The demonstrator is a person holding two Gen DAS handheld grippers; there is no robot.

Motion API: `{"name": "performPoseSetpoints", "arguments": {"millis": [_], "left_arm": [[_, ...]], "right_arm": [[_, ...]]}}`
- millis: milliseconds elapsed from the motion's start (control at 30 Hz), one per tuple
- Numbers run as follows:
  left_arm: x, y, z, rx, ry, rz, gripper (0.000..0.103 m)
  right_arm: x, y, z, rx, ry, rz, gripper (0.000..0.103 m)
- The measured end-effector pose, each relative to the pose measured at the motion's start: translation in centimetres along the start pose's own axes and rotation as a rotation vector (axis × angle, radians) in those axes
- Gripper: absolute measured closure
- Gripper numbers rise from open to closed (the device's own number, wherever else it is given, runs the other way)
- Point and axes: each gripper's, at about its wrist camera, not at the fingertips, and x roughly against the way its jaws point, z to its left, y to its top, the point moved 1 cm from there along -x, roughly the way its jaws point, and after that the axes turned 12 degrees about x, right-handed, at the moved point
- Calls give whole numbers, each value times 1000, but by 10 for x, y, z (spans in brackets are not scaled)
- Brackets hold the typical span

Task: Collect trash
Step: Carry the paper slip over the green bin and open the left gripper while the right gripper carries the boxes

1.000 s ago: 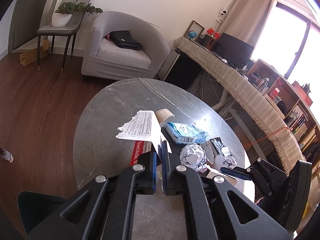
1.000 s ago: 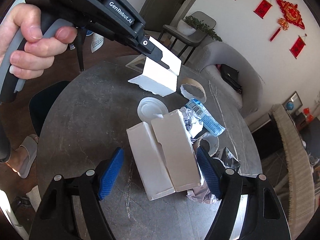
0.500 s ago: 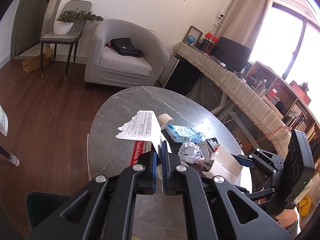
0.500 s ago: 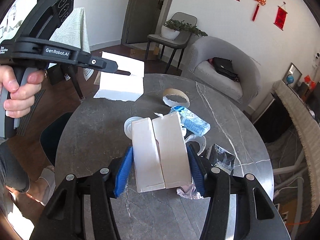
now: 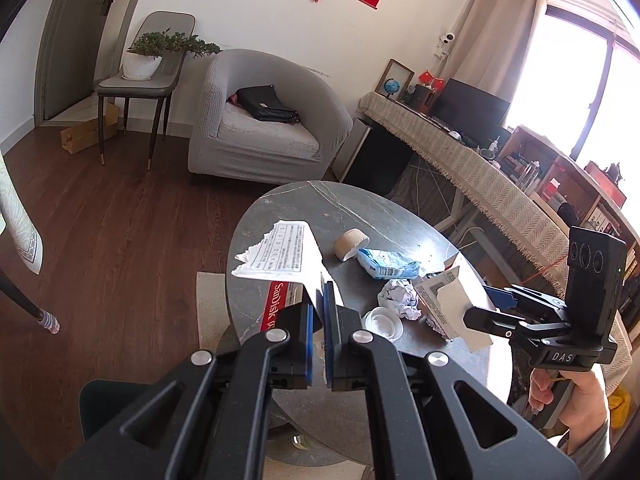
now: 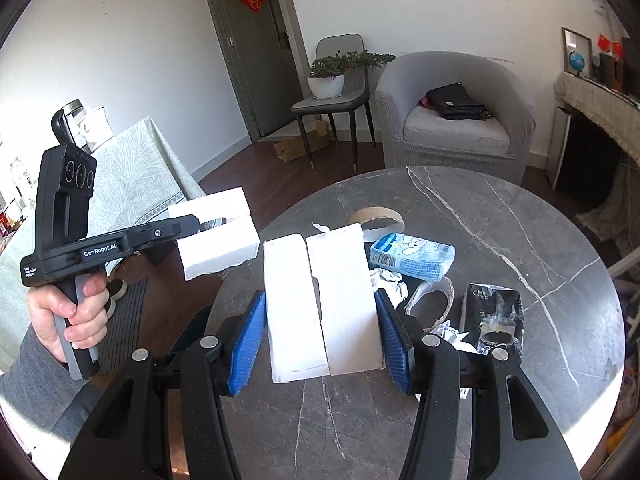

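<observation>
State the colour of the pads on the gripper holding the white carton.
Blue pads, clearest in the right wrist view.

Two handheld grippers: left gripper (image 5: 318,312), right gripper (image 6: 320,332). Two white torn cartons: one printed (image 5: 286,254), one plain (image 6: 322,300). Two cardboard rings (image 6: 378,216) (image 6: 434,298). One blue tissue pack (image 6: 412,258). One crumpled paper ball (image 5: 400,298). One black foil wrapper (image 6: 492,314). One white lid (image 5: 382,322). One round marble table (image 6: 500,216). One grey armchair (image 6: 456,116), one black bag (image 6: 456,102). One potted plant (image 6: 332,74).

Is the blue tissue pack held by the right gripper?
No, the right gripper is shut on the white box; the blue tissue pack lies on the table.
</observation>
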Motion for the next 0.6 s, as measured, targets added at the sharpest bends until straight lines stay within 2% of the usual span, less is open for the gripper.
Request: {"name": "performPoseSetpoints", "arguments": {"millis": [233,333,600], "left_arm": [[21,-4,38,33,54,-12,98],[27,-9,57,45,102,-2,98],[28,-30,113,83,233,84,98]], "right_arm": [[-17,16,29,13,51,-19,48],[-31,23,44,35,74,-10,48],[-60,35,82,92,126,26,48]]}}
